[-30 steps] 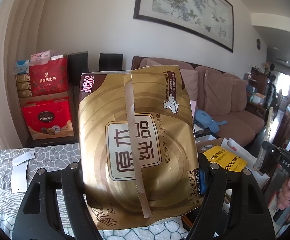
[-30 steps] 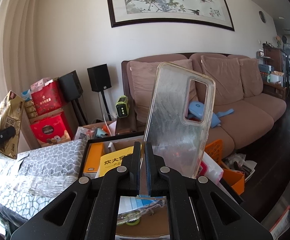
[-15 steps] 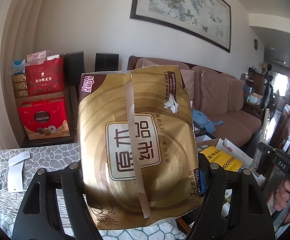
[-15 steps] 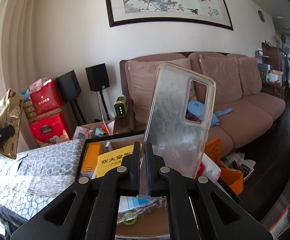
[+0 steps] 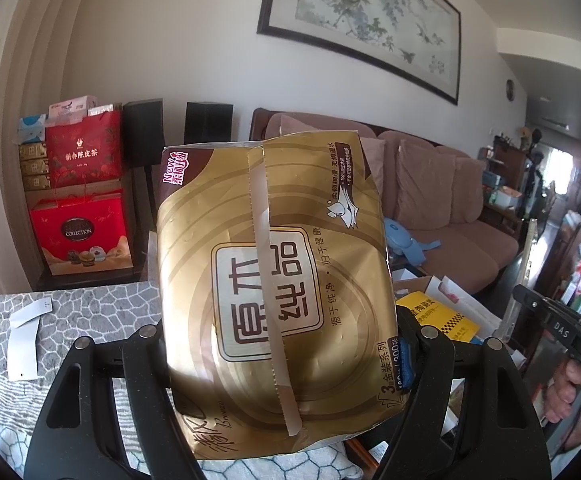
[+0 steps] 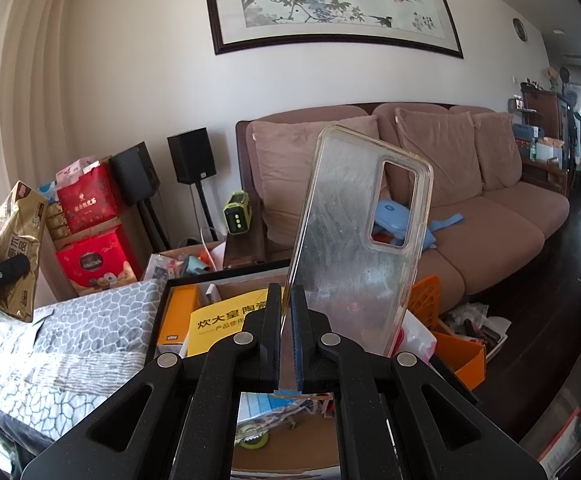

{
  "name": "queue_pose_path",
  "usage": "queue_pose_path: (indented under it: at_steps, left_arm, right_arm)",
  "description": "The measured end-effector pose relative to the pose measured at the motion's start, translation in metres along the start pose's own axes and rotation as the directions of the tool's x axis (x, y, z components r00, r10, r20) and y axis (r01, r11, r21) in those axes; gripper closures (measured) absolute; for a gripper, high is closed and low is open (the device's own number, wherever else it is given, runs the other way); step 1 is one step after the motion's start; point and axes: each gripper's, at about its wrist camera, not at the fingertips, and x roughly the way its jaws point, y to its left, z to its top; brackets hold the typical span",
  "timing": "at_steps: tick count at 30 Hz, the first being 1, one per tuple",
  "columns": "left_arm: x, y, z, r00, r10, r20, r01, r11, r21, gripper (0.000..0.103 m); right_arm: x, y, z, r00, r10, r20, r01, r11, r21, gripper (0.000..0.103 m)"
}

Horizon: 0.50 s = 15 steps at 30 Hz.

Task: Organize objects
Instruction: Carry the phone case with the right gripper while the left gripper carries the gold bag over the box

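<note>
gold tissue pack (image 5: 274, 292): soft, light, slick plastic wrap, squashes under pressure; best gripped across its short sides, low on body. left gripper (image 5: 282, 344) clamps it there, jaws wide, pack upright in air, filling view above grey patterned cloth (image 5: 90, 304).
clear phone case (image 6: 362, 240): thin, flexible, light, slippery; pinch by bottom edge. right gripper (image 6: 286, 320) nearly closed on that edge, case standing tilted above open box (image 6: 162, 312) of clutter.

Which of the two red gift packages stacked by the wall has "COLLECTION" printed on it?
The lower red gift box, under the red gift bag. Its black round label reads "COLLECTION" above pictured sweets; the upper bag carries only gold Chinese characters.
</note>
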Motion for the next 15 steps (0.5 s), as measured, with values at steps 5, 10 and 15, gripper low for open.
queue_pose_path:
  at_steps: [5, 10, 15]
  left_arm:
    - [0.001, -0.004, 0.001, 1.0, -0.006, 0.0, 0.006, 1.0, 0.004, 0.03]
    - [0.003, -0.008, 0.001, 1.0, -0.012, -0.01, 0.012, 1.0, 0.006, 0.03]
    - [0.006, -0.014, 0.001, 1.0, -0.016, -0.023, 0.016, 1.0, 0.011, 0.03]
  right_arm:
    - [0.001, 0.0, 0.0, 1.0, -0.001, -0.006, 0.001, 1.0, 0.001, 0.099]
    - [0.002, -0.002, -0.001, 1.0, -0.002, -0.014, 0.002, 1.0, 0.002, 0.099]
    - [0.003, -0.003, -0.002, 1.0, -0.003, -0.022, 0.004, 1.0, 0.006, 0.099]
